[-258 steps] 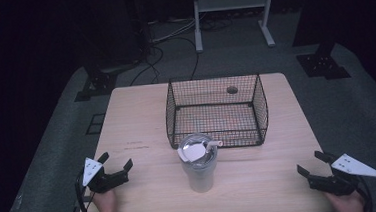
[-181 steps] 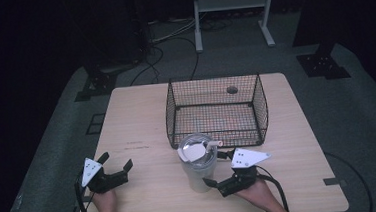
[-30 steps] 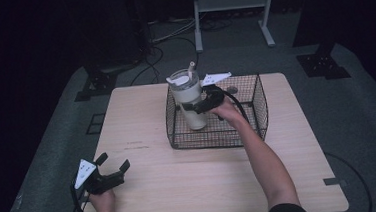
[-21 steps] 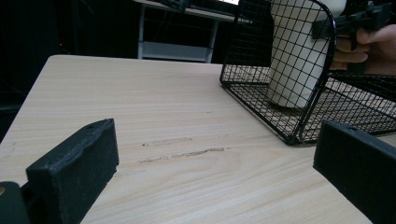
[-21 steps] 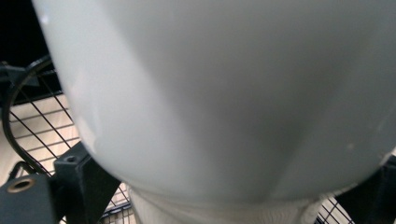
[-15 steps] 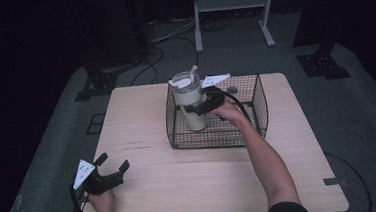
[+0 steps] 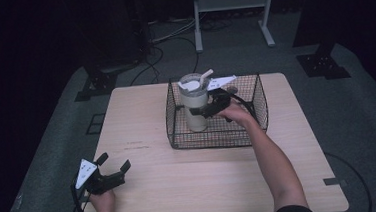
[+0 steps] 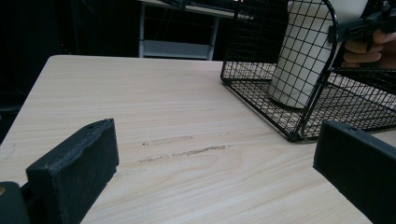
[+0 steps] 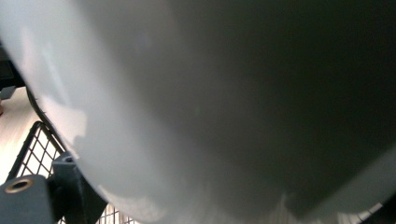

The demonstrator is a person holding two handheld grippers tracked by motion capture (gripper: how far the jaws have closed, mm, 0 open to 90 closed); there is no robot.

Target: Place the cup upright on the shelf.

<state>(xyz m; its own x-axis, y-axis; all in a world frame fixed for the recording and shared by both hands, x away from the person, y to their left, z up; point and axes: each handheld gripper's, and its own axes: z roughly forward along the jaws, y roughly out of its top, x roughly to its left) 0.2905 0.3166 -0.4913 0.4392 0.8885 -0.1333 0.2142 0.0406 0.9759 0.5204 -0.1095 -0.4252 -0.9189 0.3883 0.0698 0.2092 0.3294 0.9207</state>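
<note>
We see the right gripper (image 7: 209,108) clamped on the tall cream-white lidded tumbler (image 7: 195,105) (upright) inside the black wire basket (image 7: 218,136); the left gripper (image 7: 111,172) gapes wide.

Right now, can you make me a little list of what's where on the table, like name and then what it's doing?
cup: pale tumbler with lid and straw, upright inside the basket's left part
basket: black wire basket, on the table's far half
right gripper: clamped on the cup's side
left gripper: open, holding nothing, at the near left corner
table: light wood
</note>
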